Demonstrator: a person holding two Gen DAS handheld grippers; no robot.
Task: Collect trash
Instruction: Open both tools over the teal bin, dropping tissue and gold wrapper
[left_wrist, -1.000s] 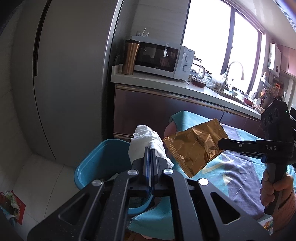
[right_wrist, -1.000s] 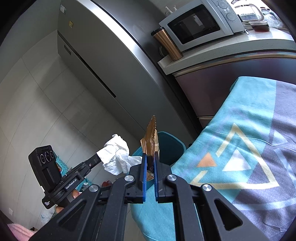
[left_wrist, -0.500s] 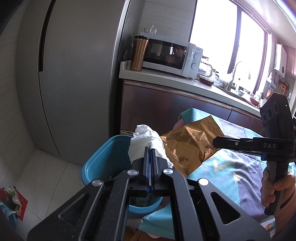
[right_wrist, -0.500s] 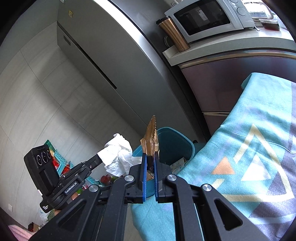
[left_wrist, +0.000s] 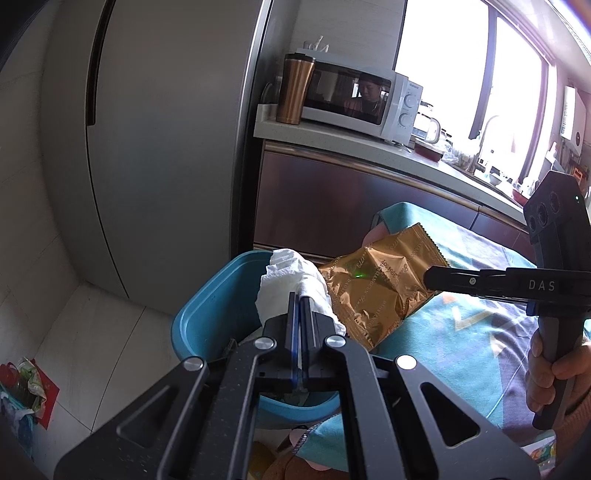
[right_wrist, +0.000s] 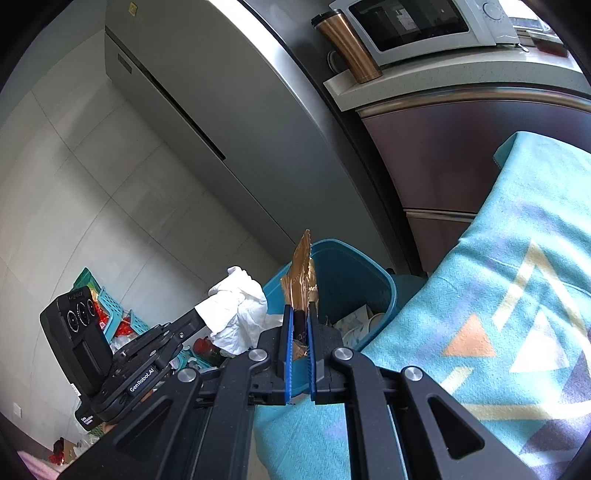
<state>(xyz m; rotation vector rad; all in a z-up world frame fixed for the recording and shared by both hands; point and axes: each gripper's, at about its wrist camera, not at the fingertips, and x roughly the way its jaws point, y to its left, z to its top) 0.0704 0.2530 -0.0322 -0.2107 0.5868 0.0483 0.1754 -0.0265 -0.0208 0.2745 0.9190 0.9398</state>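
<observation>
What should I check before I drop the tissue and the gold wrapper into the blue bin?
1. Left gripper shut on the white tissue: ok.
2. Right gripper shut on the gold snack wrapper: ok.
3. Blue bin open, with room inside: ok.
4. Tissue above the bin opening: ok.
5. Wrapper fully over the bin, not over the teal tablecloth: cannot tell.
6. Tissue and wrapper not caught on each other: cannot tell.

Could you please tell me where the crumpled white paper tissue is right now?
The crumpled white paper tissue is pinched in the left gripper, above the near rim of the blue plastic bin, just left of the gold foil wrapper.
</observation>
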